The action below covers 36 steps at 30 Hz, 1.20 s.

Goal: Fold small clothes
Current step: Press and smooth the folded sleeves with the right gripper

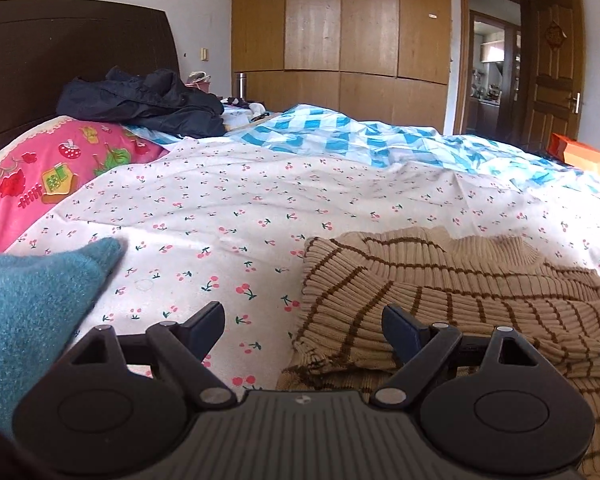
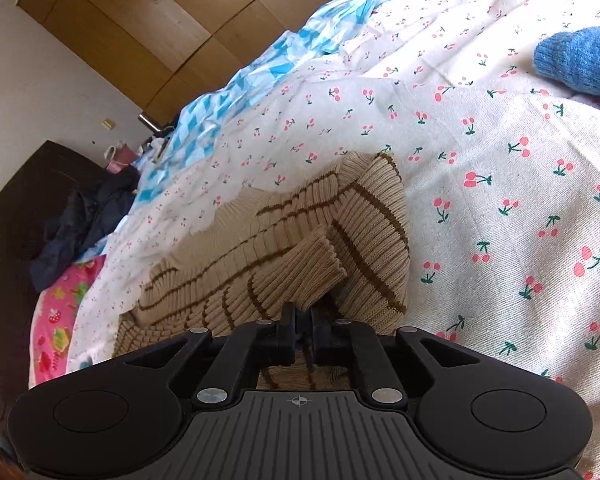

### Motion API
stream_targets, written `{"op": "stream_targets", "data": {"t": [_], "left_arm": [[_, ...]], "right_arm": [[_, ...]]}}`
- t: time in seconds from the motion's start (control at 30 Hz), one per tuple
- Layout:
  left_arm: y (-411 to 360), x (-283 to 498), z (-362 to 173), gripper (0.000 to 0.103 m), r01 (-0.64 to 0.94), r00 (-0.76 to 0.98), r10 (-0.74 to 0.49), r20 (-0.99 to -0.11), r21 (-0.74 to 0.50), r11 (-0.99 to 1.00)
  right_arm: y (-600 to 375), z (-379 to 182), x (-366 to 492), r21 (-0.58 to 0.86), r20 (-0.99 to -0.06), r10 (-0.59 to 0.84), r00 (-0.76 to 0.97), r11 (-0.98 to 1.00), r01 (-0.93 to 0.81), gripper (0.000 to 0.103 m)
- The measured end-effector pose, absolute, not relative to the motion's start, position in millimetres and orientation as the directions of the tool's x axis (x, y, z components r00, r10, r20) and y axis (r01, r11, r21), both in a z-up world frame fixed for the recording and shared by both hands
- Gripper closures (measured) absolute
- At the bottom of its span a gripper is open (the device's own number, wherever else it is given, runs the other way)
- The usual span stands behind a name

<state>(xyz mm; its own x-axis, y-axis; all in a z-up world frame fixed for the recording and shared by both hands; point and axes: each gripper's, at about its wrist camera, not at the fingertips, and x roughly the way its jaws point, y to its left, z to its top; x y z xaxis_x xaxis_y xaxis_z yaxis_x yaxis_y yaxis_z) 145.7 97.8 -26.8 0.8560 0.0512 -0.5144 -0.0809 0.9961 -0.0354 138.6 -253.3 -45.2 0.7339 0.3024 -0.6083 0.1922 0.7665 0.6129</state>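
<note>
A small beige ribbed sweater with brown stripes [image 1: 440,296] lies on the cherry-print sheet [image 1: 240,208], partly folded, with a sleeve laid across it. My left gripper [image 1: 303,320] is open and empty, hovering over the sweater's left edge; one finger is above the sheet, the other above the knit. In the right wrist view my right gripper [image 2: 302,320] is shut on the sweater [image 2: 300,240], pinching a fold near the sleeve cuff [image 2: 320,268]. A blue knit garment [image 1: 32,300] lies at the left; it also shows in the right wrist view [image 2: 580,64].
A pink printed pillow [image 1: 48,172] and a dark jacket [image 1: 144,100] lie by the headboard [image 1: 72,48]. A blue-and-white checked quilt [image 1: 360,136] covers the far side of the bed. A wooden wardrobe [image 1: 340,32] and an open door [image 1: 556,72] stand behind.
</note>
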Motion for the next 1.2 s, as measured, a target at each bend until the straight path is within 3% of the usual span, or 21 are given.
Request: {"op": "stream_targets", "data": {"t": [0.2,0.37,0.53,0.77,1.07,1.2], "left_arm": [[104,166,-48,0.011,-0.158,0.779,0.133,-0.613,0.012,0.987],[104,164,-52,0.010,-0.172,0.772,0.154,-0.617,0.030,0.985],[104,163,-52,0.010,-0.176,0.770,0.160,-0.617,0.036,0.984],[107,154,-42,0.010,-0.176,0.762,0.163,-0.626,0.043,0.984],[120,74,-11,0.011,-0.026,0.646,-0.020,-0.763,-0.047,0.999],[125,33,4,0.011,0.012,0.575,-0.043,-0.817,-0.044,0.999]], "right_arm": [[-250,-51,144,0.592,-0.634,0.298,0.714,0.780,0.201,0.092],[-248,-50,146,0.564,-0.643,0.269,0.717,0.800,0.205,0.099],[-248,-50,150,0.555,-0.651,0.268,0.710,0.807,0.204,0.099],[-253,-40,142,0.552,-0.652,0.286,0.702,0.814,0.182,0.090],[-251,1,78,0.452,-0.709,0.328,0.624,0.891,0.045,0.090],[-246,11,33,0.417,-0.770,0.349,0.535,0.909,0.007,0.084]]}}
